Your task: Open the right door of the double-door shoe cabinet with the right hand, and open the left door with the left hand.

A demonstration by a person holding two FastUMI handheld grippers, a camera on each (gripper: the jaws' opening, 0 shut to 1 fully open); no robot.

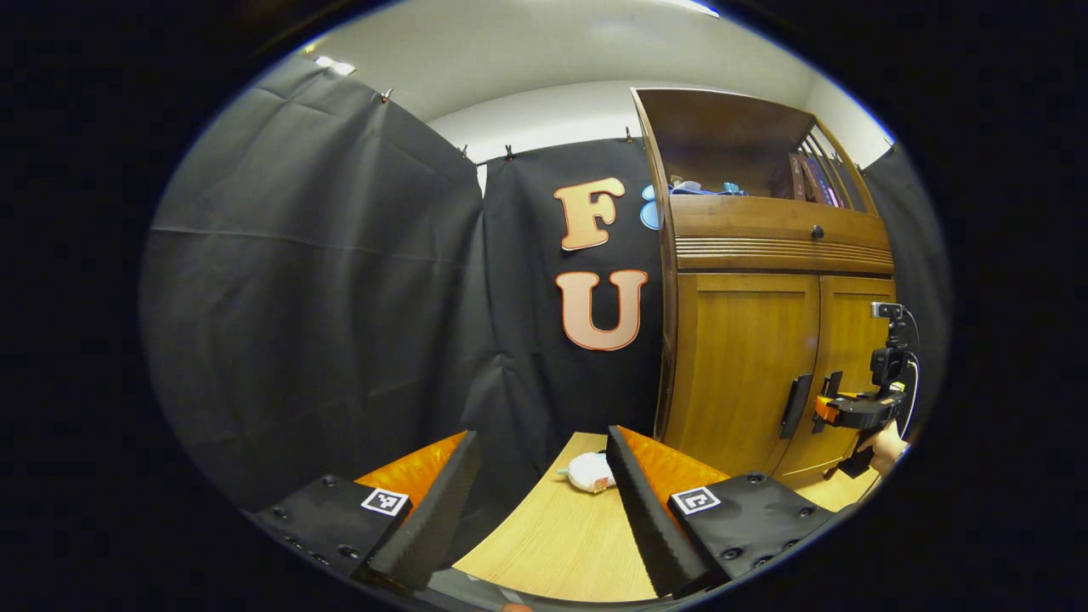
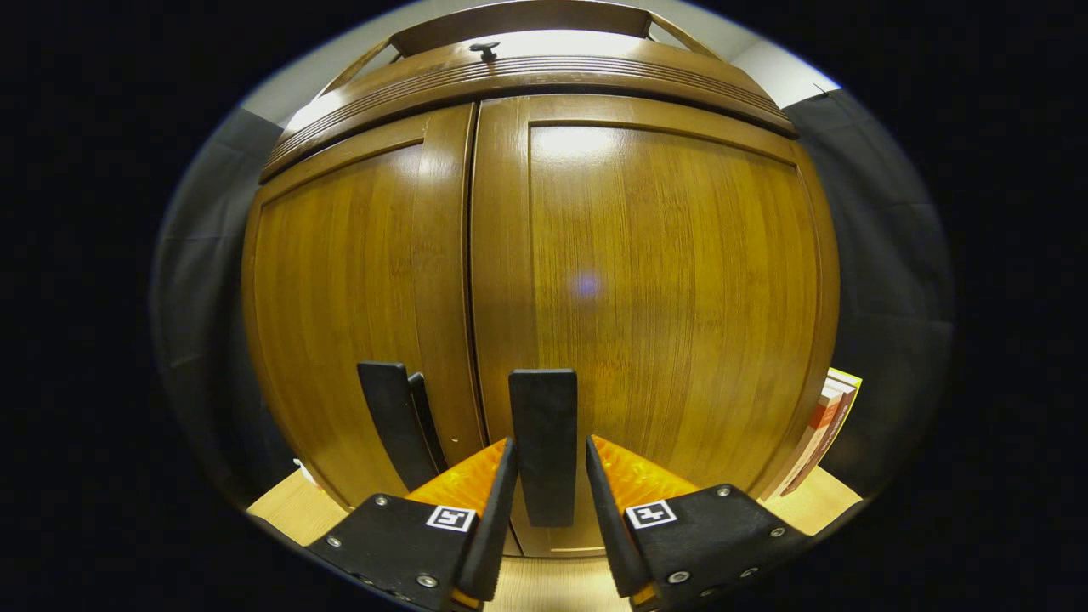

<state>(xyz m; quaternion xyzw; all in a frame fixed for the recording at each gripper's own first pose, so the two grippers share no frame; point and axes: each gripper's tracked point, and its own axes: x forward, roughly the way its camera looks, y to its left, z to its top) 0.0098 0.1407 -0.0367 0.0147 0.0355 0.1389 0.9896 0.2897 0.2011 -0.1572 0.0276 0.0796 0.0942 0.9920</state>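
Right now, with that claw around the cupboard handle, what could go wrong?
The right gripper straddles the right door's handle but may not be clamped yet; pulling now could let it slip off. The left door's handle sits close beside it, so a finger might catch it. The left gripper is off to the side, facing the cloth.

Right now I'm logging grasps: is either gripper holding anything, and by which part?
The right gripper has its fingers around the right door's handle, near its lower end; contact cannot be confirmed. The left gripper is open, holding nothing.
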